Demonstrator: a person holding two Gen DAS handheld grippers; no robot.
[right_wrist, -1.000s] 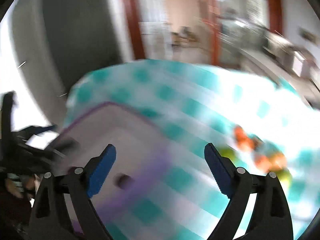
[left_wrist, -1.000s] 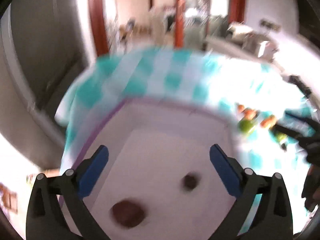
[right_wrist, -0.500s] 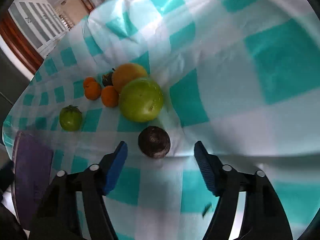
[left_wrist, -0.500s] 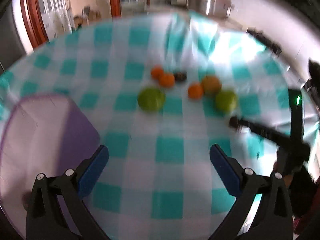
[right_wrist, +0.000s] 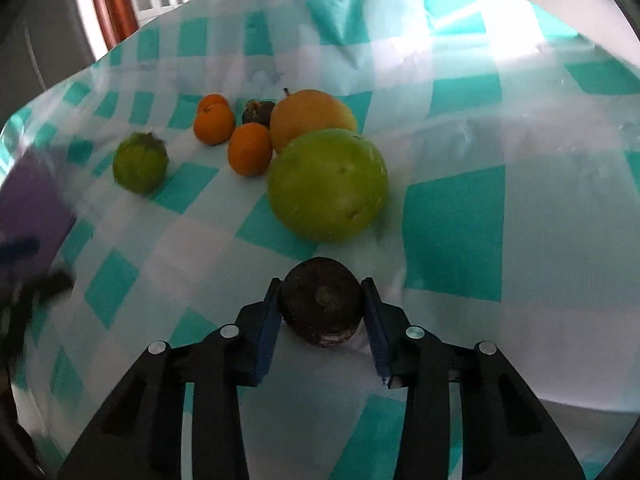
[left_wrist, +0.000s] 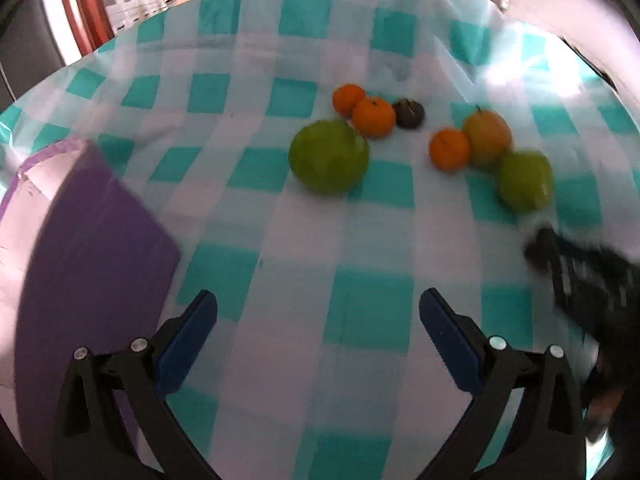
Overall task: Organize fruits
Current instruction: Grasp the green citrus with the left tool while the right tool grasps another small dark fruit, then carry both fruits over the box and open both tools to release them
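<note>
My right gripper (right_wrist: 322,296) is shut on a dark brown round fruit (right_wrist: 320,304) resting on the checked cloth, just in front of a big green fruit (right_wrist: 327,184). Behind it lie a yellow-orange pear (right_wrist: 310,116), three small oranges (right_wrist: 250,148), another dark fruit (right_wrist: 258,111) and a smaller green fruit (right_wrist: 140,162). My left gripper (left_wrist: 318,312) is open and empty above the cloth, well short of the fruit cluster (left_wrist: 328,156). The right gripper shows blurred at the right of the left wrist view (left_wrist: 560,256).
A purple-rimmed white tray (left_wrist: 92,240) lies at the left of the teal-and-white checked tablecloth (left_wrist: 360,320). It shows as a purple corner in the right wrist view (right_wrist: 32,208). A red door frame (left_wrist: 80,8) stands beyond the table.
My right gripper has moved in and shut on the dark brown fruit. My left gripper has swung from above the tray to face the fruit cluster and moved closer.
</note>
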